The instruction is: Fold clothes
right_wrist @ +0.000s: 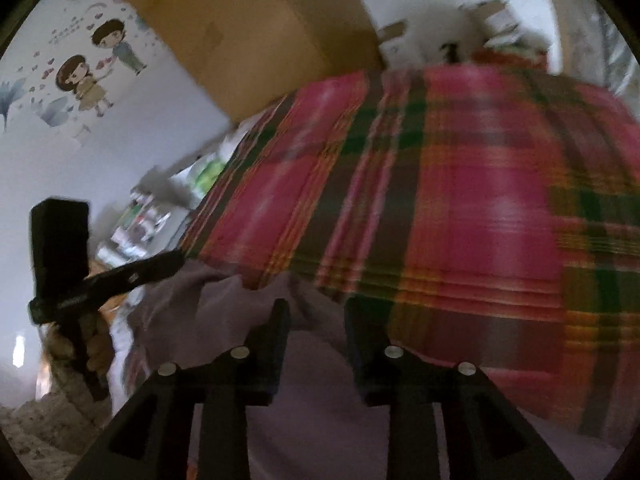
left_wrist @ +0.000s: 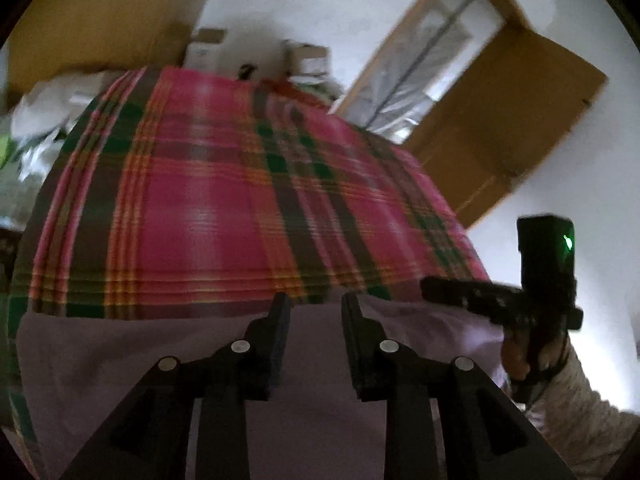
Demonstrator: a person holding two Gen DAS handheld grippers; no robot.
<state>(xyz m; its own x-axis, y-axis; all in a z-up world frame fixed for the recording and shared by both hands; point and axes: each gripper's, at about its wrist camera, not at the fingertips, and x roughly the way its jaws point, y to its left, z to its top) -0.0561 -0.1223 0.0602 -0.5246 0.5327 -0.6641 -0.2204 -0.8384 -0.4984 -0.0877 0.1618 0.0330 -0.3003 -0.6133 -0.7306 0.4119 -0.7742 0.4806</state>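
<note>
A mauve garment [left_wrist: 152, 364] lies spread along the near edge of a bed covered by a pink and green plaid blanket [left_wrist: 200, 200]. My left gripper [left_wrist: 315, 306] hovers just over the garment's far edge, open, with cloth showing through the gap. My right gripper [right_wrist: 317, 309] is open too, above the same garment [right_wrist: 320, 432], where the cloth bunches into folds near its tips. Each gripper shows in the other's view: the right gripper [left_wrist: 430, 287] at the garment's right end, the left gripper [right_wrist: 176, 259] at its left end. The motion-blurred blanket [right_wrist: 460, 200] fills the right wrist view.
Brown boards [left_wrist: 508, 120] lean by a doorway on the right and against the far wall [right_wrist: 256, 28]. Boxes [left_wrist: 308, 56] stand beyond the bed's far end. White bags and clutter [left_wrist: 44, 116] crowd the bed's left side. A hand [left_wrist: 516, 356] and a patterned sleeve [left_wrist: 580, 412] hold the right gripper.
</note>
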